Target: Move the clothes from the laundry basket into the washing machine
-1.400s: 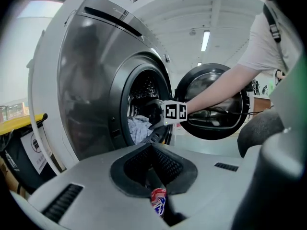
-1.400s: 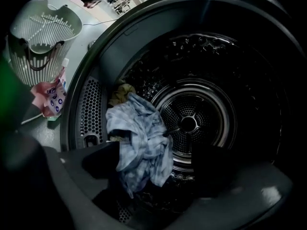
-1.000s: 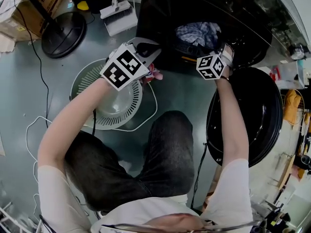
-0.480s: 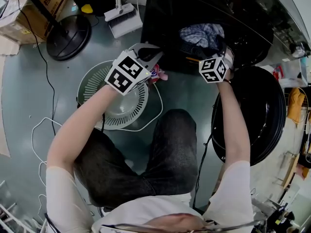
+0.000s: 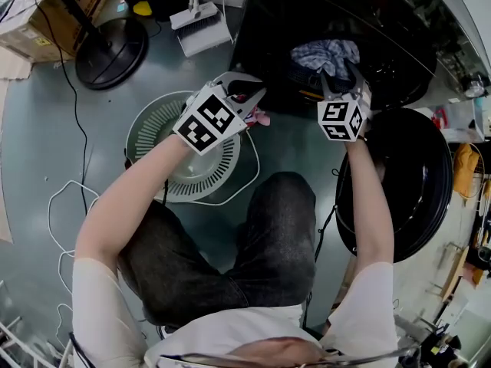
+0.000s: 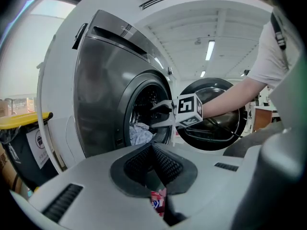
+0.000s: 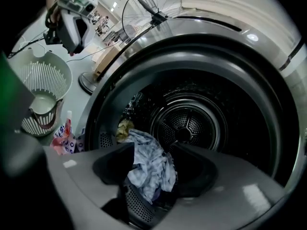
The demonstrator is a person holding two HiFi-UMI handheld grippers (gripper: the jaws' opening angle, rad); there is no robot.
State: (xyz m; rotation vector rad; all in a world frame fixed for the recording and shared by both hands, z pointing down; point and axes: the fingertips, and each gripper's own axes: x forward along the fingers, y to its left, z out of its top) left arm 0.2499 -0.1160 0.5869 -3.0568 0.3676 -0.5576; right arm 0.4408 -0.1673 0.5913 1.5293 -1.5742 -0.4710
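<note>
left gripper point(image 6: 152, 152): jaws pressed together, pinching a small pink-and-red patterned cloth point(image 6: 157, 202). only a scrap shows below the pads. it hangs over the gap between the pale round slotted plastic laundry basket point(image 5: 157, 140) and the dark front-loading washing machine point(image 6: 103, 85), not yet in the drum.

right gripper point(image 7: 153, 151): at the drum mouth, jaws half spread and just been closing. a blue-and-white checked cloth point(image 5: 325, 54) shows in the gap between them. it looks to lie on the drum's front lip rather than be gripped; no pad clearly presses it.

basket: no clothes visible inside from the head view. the pink cloth looks like the last piece.

risks, as judged:
- the pink cloth is held by a thin fold. a quick swing toward the opening could slip it free onto the grey-green floor point(image 5: 46, 129).
- the checked cloth sits shallow, near the rim. if the closing right jaws catch a fold as that hand pulls away, the cloth would drag back out.
- left there, it could also be trapped when the round black door point(image 5: 399, 182) is shut.
- both grippers are near the same opening. if the left enters before the right clears, they could knock together and the pinch could loosen.
- the trailing end of the pink cloth may snag on the door seal if it enters low.
</note>
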